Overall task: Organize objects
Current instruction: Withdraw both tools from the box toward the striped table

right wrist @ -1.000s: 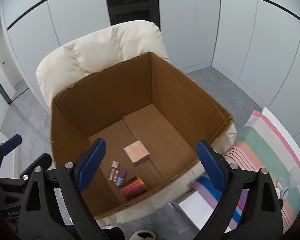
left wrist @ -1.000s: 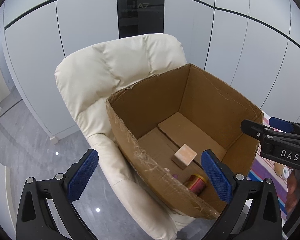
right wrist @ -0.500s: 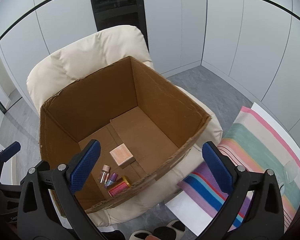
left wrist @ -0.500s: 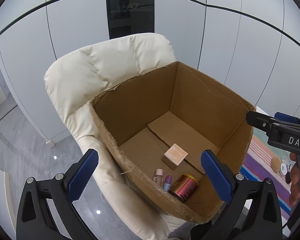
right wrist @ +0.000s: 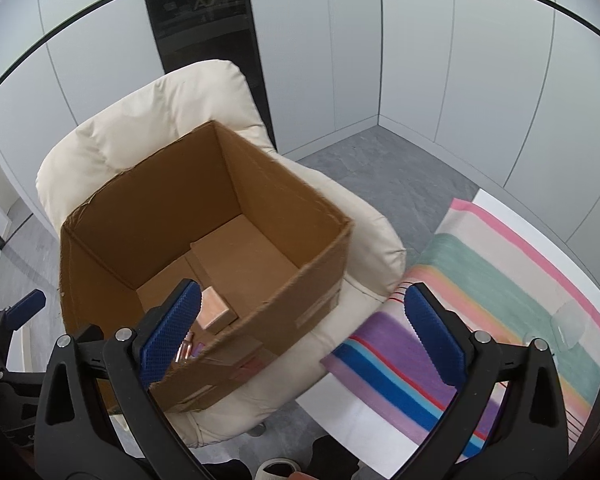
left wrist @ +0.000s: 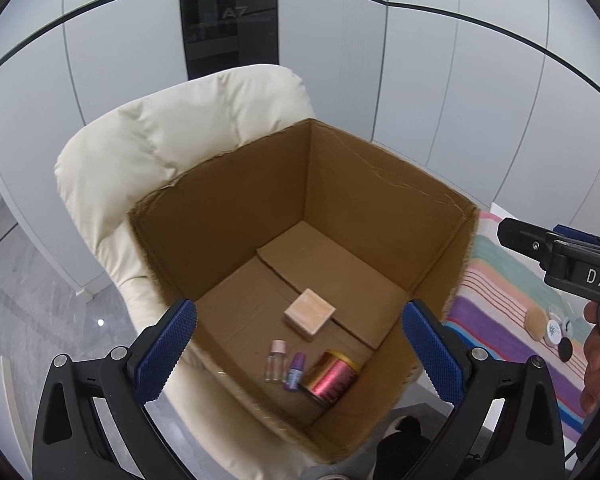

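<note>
An open cardboard box (left wrist: 380,184) (right wrist: 112,248) sits on a cream armchair (left wrist: 188,136) (right wrist: 148,120). On its floor lie a small pink box (left wrist: 310,313) (right wrist: 214,310), a clear bottle with a pink cap (left wrist: 275,362), a purple bottle (left wrist: 294,372) and a red-gold can (left wrist: 332,376). My left gripper (left wrist: 298,352) hangs open above the box's near edge with nothing between its pads. My right gripper (right wrist: 300,340) is open and empty over the box's right side and the armchair's arm. Small round items (left wrist: 552,328) lie on the striped cloth (left wrist: 512,312) (right wrist: 500,288).
The striped cloth covers a white table (right wrist: 512,216) to the right of the armchair. A clear small thing (right wrist: 568,324) rests near the cloth's right edge. Grey floor (right wrist: 392,168) and white wall panels surround the chair. A person's shoes (right wrist: 278,470) show at the bottom.
Both grippers have shifted right, so the box slides left in both views and the striped cloth comes in. The right gripper's jaws stand a little wider than a second ago.
</note>
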